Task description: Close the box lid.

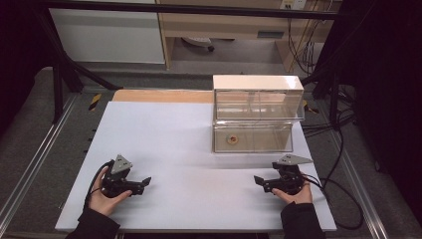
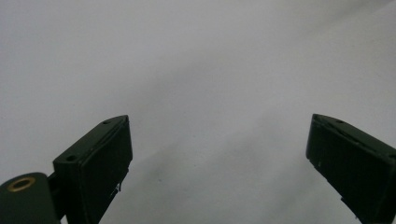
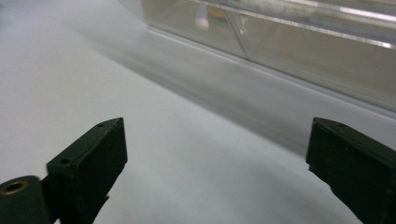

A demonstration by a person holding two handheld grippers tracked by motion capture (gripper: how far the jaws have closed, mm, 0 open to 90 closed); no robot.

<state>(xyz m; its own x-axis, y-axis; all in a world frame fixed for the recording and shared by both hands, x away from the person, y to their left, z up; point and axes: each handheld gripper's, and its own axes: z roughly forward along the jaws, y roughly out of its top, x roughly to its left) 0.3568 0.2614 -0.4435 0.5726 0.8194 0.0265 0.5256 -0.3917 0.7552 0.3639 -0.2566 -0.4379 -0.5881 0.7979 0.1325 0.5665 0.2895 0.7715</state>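
Note:
A clear plastic two-tier box (image 1: pixel 256 112) stands at the back right of the white board (image 1: pixel 169 144). A small round brown-and-tan item (image 1: pixel 232 139) lies in the lower tier's left compartment. My left gripper (image 1: pixel 145 182) rests near the front left, held by a hand and pointing right. Its jaws stand wide apart over bare white board (image 2: pixel 219 140) with nothing between them. My right gripper (image 1: pixel 259 181) sits near the front right, pointing left. It is open too (image 3: pixel 217 140), empty, with the box's clear lower wall (image 3: pixel 299 51) a short way ahead.
Metal rails (image 1: pixel 35 164) run along both sides of the board, and black cables (image 1: pixel 343 164) trail off at the right. A strip of bare wood (image 1: pixel 159 95) shows behind the board. Open white surface lies between the two grippers.

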